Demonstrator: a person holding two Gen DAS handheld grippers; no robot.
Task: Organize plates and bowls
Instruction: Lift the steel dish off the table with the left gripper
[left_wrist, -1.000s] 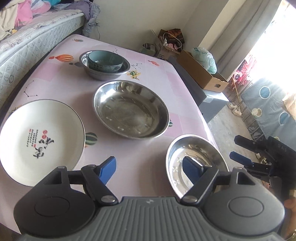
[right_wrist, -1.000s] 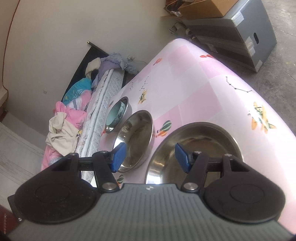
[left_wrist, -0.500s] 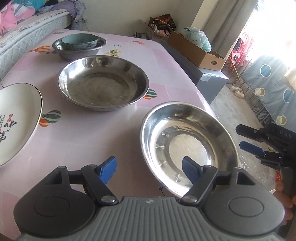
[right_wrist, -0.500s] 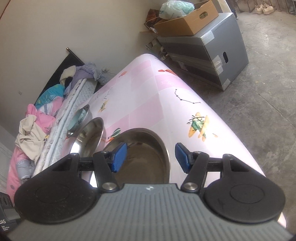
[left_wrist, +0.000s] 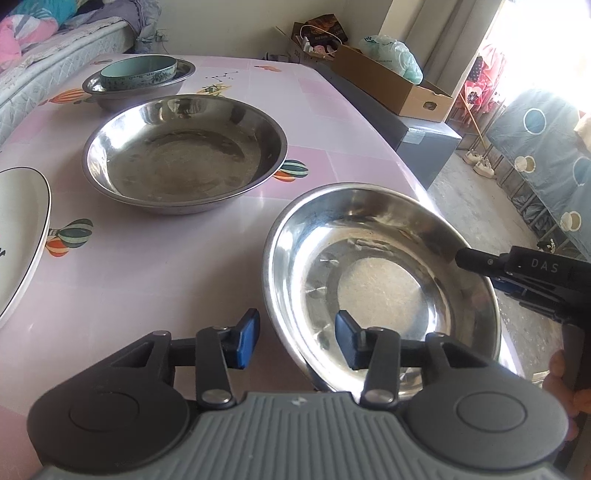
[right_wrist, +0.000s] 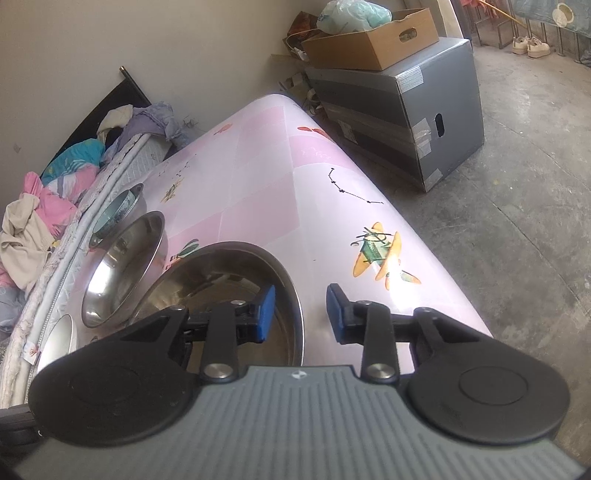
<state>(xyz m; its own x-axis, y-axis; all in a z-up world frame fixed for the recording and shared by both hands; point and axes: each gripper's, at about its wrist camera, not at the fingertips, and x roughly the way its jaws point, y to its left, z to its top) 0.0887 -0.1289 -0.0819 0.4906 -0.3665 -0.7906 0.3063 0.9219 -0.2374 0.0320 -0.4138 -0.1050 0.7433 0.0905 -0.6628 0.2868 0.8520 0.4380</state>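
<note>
A small steel plate (left_wrist: 380, 280) lies at the near right corner of the pink table (left_wrist: 147, 258). My left gripper (left_wrist: 297, 341) is open and straddles its near-left rim, one pad inside, one outside. My right gripper (right_wrist: 297, 314) is open and straddles the plate's right rim (right_wrist: 291, 295); it also shows in the left wrist view (left_wrist: 480, 266). A large steel bowl (left_wrist: 184, 151) sits behind. A teal bowl (left_wrist: 138, 72) rests in another steel bowl (left_wrist: 110, 94) at the far end. A white plate (left_wrist: 18, 236) lies at the left.
A mattress with clothes (right_wrist: 48, 206) runs along the table's far side. A grey crate (right_wrist: 399, 99) with a cardboard box (right_wrist: 373, 40) stands on the concrete floor beyond the table's right edge. A shoe rack (left_wrist: 517, 173) stands by the window.
Both grippers have closed in on the small steel plate. The left one dropped lower and forward over its rim. The right one moved in to straddle the opposite rim.
</note>
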